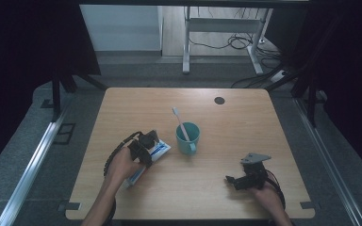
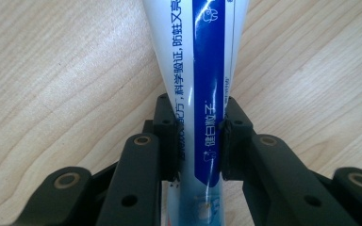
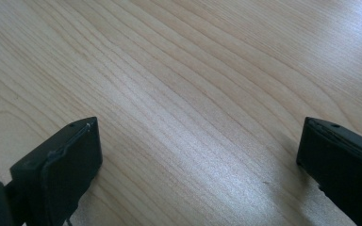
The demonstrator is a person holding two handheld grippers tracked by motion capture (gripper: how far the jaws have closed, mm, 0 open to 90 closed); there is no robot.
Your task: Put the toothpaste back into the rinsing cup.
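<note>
Left gripper (image 2: pixel 199 141) fingers around toothpaste tube (image 2: pixel 202 61)

Toothpaste tube (image 1: pixel 152 155) flat on table (image 1: pixel 245 117), left of centre; cup (image 1: pixel 187 137) just right of it. Toothbrush (image 1: pixel 180 123) stands in cup. Right gripper (image 1: pixel 235 180) well apart, near front right.

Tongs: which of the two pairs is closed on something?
The left tongs, clamped across the white-and-blue toothpaste tube lying on the table. The right tongs stand wide open over bare wood.
</note>
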